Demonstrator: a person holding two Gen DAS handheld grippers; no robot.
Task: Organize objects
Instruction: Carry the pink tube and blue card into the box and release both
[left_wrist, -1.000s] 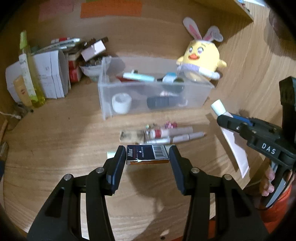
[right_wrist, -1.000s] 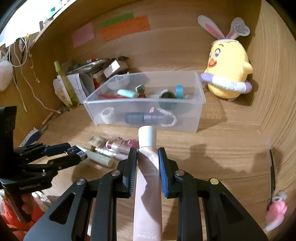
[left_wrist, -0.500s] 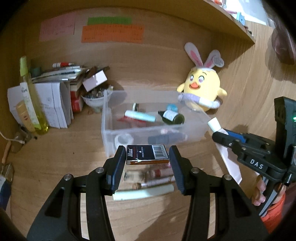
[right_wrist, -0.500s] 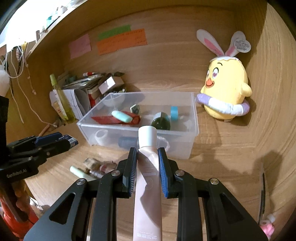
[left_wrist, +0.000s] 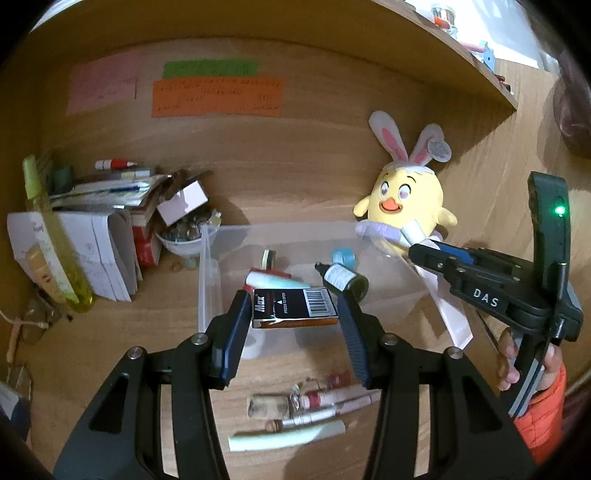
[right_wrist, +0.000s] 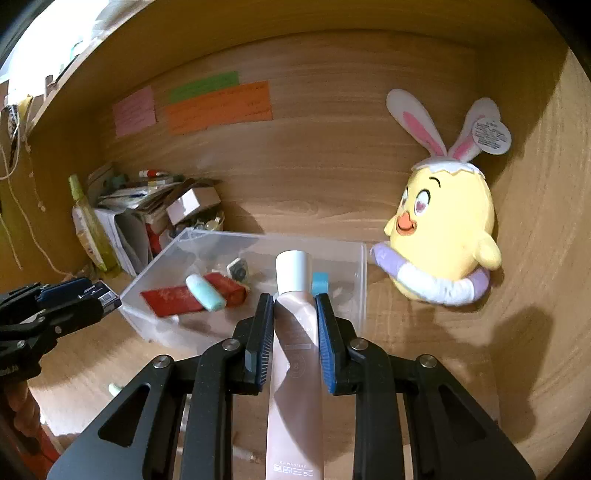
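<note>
My left gripper (left_wrist: 294, 314) is shut on a small dark box (left_wrist: 294, 308) with a barcode, held in the air over the near side of the clear plastic bin (left_wrist: 207, 266). My right gripper (right_wrist: 295, 325) is shut on a pale pink tube (right_wrist: 295, 332) with a white cap, its cap end over the bin's (right_wrist: 364, 280) near right part. The bin holds a mint tube (right_wrist: 205, 293), a red packet (right_wrist: 173, 301), a dark bottle (left_wrist: 343, 278) and a blue tape roll (right_wrist: 319, 282). In the left wrist view the right gripper (left_wrist: 424, 251) with its tube shows at the right.
Several pens and tubes (left_wrist: 306, 410) lie on the wooden desk in front of the bin. A yellow bunny plush (right_wrist: 443, 236) sits to the bin's right. Papers, boxes and a yellow-green bottle (left_wrist: 55, 240) crowd the back left corner. A shelf (left_wrist: 461, 62) runs overhead.
Both grippers have risen and moved toward the bin with their loads. The dark box is now over the bin rather than over the loose pens; the tube's cap is now above the bin's near wall.
</note>
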